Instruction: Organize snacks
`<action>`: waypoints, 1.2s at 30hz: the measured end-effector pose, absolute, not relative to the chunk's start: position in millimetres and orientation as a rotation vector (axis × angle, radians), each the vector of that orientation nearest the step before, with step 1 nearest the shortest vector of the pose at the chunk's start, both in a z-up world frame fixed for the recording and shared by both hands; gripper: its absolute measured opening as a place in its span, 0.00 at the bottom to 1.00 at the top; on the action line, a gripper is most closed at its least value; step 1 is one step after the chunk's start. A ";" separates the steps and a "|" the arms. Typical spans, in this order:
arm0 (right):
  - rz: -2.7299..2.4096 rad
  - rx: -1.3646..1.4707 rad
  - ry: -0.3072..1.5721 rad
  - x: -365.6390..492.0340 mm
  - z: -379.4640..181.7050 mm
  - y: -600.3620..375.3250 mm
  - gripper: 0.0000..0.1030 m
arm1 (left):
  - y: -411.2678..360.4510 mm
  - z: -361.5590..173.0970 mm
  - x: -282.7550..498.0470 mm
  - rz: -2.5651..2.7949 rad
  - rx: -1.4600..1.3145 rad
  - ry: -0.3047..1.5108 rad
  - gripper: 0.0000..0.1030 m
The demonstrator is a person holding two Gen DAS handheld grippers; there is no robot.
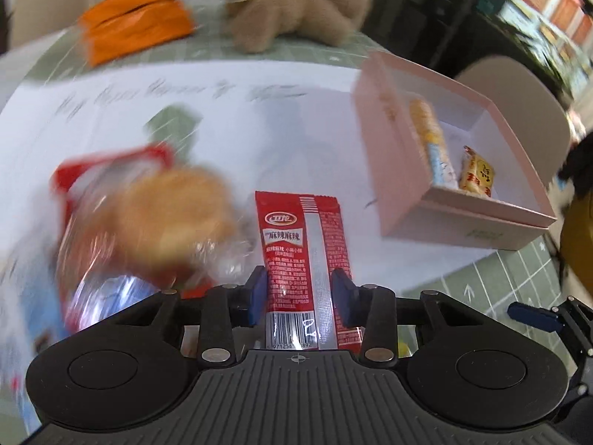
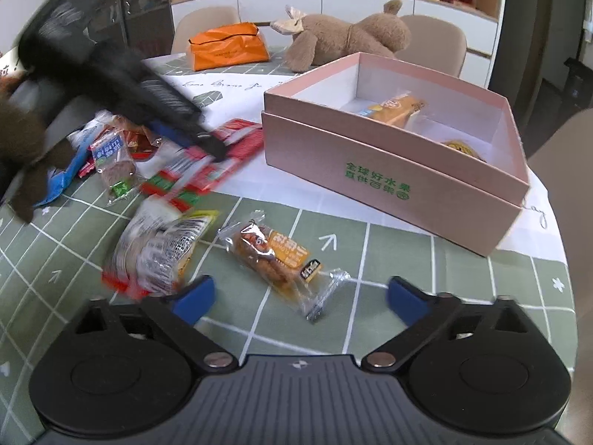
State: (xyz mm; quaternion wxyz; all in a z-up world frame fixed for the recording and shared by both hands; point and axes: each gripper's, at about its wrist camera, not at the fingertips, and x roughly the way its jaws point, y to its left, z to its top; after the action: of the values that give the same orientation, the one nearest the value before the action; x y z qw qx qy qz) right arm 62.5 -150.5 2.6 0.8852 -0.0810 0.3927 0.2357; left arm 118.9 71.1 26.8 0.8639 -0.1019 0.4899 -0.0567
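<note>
My left gripper (image 1: 300, 289) is shut on a red spicy-strip packet (image 1: 296, 244), held above the white cloth left of the pink box (image 1: 463, 218). The box holds a long orange snack (image 1: 431, 141) and a yellow packet (image 1: 478, 176). In the right wrist view the left gripper (image 2: 218, 148) shows over the snack pile with the red packet (image 2: 237, 137). My right gripper (image 2: 298, 296) is open and empty, just above an orange clear-wrapped snack (image 2: 278, 256) on the green mat. The pink box (image 2: 389, 170) stands beyond it to the right.
A blurred bread packet (image 1: 155, 215) lies left of the held packet. A pile of snacks (image 2: 122, 152) lies left on the table, with a silver-red packet (image 2: 159, 248) nearer. An orange bag (image 2: 228, 46) and a plush toy (image 2: 341, 37) lie at the far edge.
</note>
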 end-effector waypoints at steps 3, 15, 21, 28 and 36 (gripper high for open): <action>0.540 -0.123 0.793 52.2 18.5 -152.5 0.89 | 84.3 27.4 94.6 -0.100 -0.262 1.023 0.40; 0.784 -0.360 0.788 26.6 7.0 -73.2 0.69 | 90.6 28.1 45.6 -0.077 -0.221 1.043 0.43; 0.634 -0.411 0.787 23.5 18.1 -124.5 0.67 | 72.8 38.8 43.6 -0.056 -0.165 0.994 0.43; 0.485 -0.163 0.898 33.3 16.2 -188.4 0.70 | 28.3 28.8 52.2 -0.082 0.072 1.028 0.51; 0.534 -0.236 0.873 21.1 10.2 -165.6 0.78 | 33.9 29.7 49.0 -0.107 0.017 1.027 0.68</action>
State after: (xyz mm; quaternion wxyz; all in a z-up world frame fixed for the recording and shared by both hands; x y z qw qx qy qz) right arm 21.1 -165.6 10.2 0.8653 -0.1127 0.4168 0.2547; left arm 49.0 33.9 29.7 0.8696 0.0083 0.4910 -0.0510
